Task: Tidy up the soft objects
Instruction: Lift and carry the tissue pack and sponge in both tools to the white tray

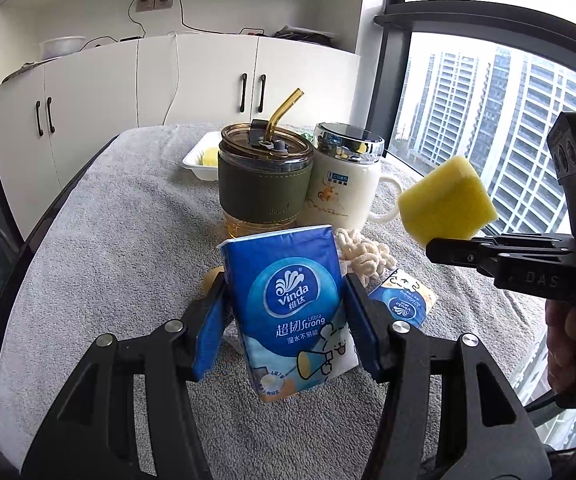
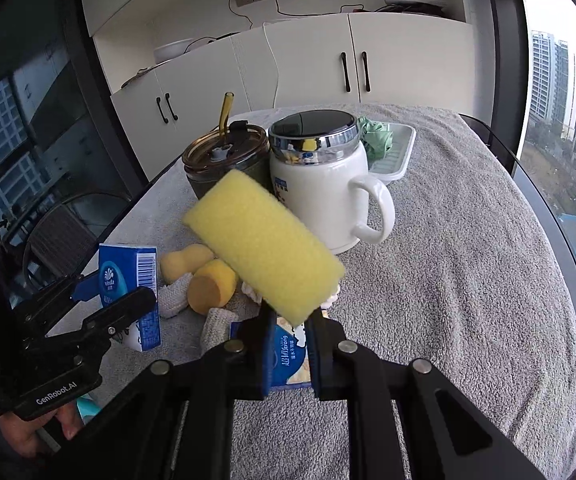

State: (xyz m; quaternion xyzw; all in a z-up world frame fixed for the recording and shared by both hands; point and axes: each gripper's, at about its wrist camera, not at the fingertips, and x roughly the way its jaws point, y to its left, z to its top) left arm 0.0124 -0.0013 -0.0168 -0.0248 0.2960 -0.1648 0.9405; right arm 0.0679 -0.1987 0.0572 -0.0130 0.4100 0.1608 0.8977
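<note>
My left gripper (image 1: 284, 286) is shut on an upright blue Vinda tissue pack (image 1: 288, 304), held off the grey towel; the same pack (image 2: 128, 276) shows at the left in the right wrist view. My right gripper (image 2: 291, 316) is shut on one end of a yellow sponge block (image 2: 264, 244), which hangs above the table in front of the mug; the sponge (image 1: 445, 202) also shows at the right. On the towel below lie a second tissue pack (image 1: 403, 300), two yellow makeup sponges (image 2: 212, 288) and knitted cream cloths (image 2: 176, 298).
A grey towel (image 2: 467, 280) covers the table. A tumbler with an amber straw (image 1: 266, 184) and a lidded white mug (image 2: 319, 196) stand mid-table. Behind them sits a white tray (image 2: 397, 156) holding a green cloth (image 2: 375, 138). White cabinets stand beyond, and a window is on the right.
</note>
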